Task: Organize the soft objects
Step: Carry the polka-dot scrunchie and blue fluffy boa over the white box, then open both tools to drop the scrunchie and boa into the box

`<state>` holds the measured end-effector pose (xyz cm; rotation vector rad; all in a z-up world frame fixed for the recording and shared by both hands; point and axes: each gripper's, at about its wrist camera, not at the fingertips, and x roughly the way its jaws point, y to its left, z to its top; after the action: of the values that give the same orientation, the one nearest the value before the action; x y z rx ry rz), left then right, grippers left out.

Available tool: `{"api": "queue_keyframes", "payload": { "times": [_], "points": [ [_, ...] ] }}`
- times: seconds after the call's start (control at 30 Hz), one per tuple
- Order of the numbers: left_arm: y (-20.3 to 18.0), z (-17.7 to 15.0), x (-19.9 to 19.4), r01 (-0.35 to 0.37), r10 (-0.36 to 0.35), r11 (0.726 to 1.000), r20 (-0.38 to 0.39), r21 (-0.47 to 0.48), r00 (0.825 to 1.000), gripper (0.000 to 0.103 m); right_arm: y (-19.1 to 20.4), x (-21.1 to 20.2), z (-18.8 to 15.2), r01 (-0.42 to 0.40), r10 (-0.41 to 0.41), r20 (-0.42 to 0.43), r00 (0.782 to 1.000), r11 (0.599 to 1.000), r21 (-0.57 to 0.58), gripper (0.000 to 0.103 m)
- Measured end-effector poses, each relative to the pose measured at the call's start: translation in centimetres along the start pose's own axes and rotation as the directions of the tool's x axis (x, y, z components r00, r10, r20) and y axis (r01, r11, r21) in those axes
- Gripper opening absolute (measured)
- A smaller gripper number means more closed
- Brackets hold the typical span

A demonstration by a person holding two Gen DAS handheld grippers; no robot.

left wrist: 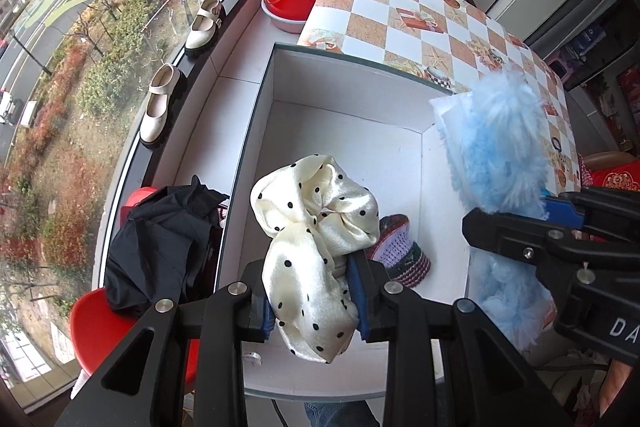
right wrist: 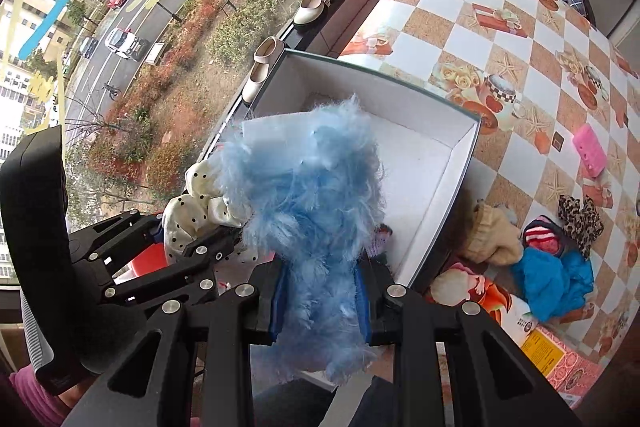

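Observation:
My left gripper (left wrist: 314,311) is shut on a cream satin scrunchie with black dots (left wrist: 316,227) and holds it over the open white box (left wrist: 352,131). My right gripper (right wrist: 320,303) is shut on a fluffy light-blue soft item (right wrist: 308,203), held above the box's near right wall (right wrist: 440,219). The blue item (left wrist: 500,163) and the right gripper (left wrist: 556,223) also show in the left wrist view; the scrunchie (right wrist: 196,211) shows in the right wrist view. A small knitted purple-and-green piece (left wrist: 402,251) lies on the box floor.
On the checked tablecloth (right wrist: 520,39) right of the box lie a beige knit item (right wrist: 492,235), a bright blue cloth (right wrist: 556,279), a striped red piece (right wrist: 540,235), a leopard scrunchie (right wrist: 580,219) and a pink object (right wrist: 590,151). Shoes (left wrist: 160,107) stand on the sill; a red chair (left wrist: 96,323) holds black cloth.

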<state>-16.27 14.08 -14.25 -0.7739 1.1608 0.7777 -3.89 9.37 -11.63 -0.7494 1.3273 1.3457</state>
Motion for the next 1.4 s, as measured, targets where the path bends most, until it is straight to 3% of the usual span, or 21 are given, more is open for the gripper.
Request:
{"api": "queue_keyframes", "payload": {
  "times": [0.37, 0.8, 0.9, 1.07, 1.13, 1.2, 1.23, 1.27, 1.33, 1.4],
  "points": [
    [-0.4, 3.3, 2.2, -0.028, 0.027, 0.999, -0.019, -0.035, 0.999, 0.033, -2.0, 1.8, 2.6, 0.010, -0.009, -0.011, 1.000, 0.999, 0.032, 0.028],
    [-0.7, 4.1, 3.7, -0.052, 0.051, 0.998, -0.044, -0.031, 0.998, 0.033, -2.9, 2.7, 3.7, 0.019, -0.018, -0.028, 0.999, 0.999, 0.025, 0.028],
    [-0.9, 4.3, 3.8, -0.062, 0.061, 0.998, -0.041, -0.022, 0.997, 0.041, -3.0, 2.8, 4.0, 0.017, -0.016, -0.031, 0.999, 0.999, 0.028, 0.028],
    [-1.0, 4.6, 3.8, -0.097, 0.096, 0.995, -0.027, -0.020, 0.995, 0.073, -3.0, 3.0, 4.3, 0.016, -0.015, -0.031, 0.999, 0.999, 0.031, 0.028],
    [-0.9, 4.8, 4.0, -0.103, 0.102, 0.994, -0.034, -0.028, 0.994, 0.078, -3.1, 3.1, 4.5, 0.012, -0.011, -0.033, 0.999, 0.999, 0.036, 0.030],
    [-0.5, 4.9, 4.3, -0.061, 0.059, 0.997, -0.059, -0.047, 0.997, 0.078, -3.3, 3.0, 4.6, 0.018, -0.017, -0.026, 1.000, 0.999, 0.039, 0.038],
    [-0.3, 5.0, 4.6, -0.046, 0.042, 0.997, -0.076, -0.057, 0.996, 0.078, -3.3, 2.9, 4.6, 0.021, -0.020, -0.018, 1.000, 0.999, 0.040, 0.052],
    [-0.2, 5.1, 4.8, -0.038, 0.033, 0.997, -0.090, -0.062, 0.995, 0.079, -3.4, 2.7, 4.7, 0.024, -0.023, -0.010, 1.000, 0.999, 0.042, 0.073],
    [-0.2, 5.1, 4.8, -0.051, 0.045, 0.997, -0.087, -0.066, 0.995, 0.084, -3.6, 2.5, 4.8, 0.027, -0.027, 0.002, 1.000, 0.999, 0.045, 0.099],
    [-0.1, 5.0, 4.7, -0.052, 0.046, 0.996, -0.078, -0.077, 0.996, 0.088, -3.7, 2.1, 4.9, 0.037, -0.038, 0.018, 0.999, 0.998, 0.043, 0.102]
  ]
}}
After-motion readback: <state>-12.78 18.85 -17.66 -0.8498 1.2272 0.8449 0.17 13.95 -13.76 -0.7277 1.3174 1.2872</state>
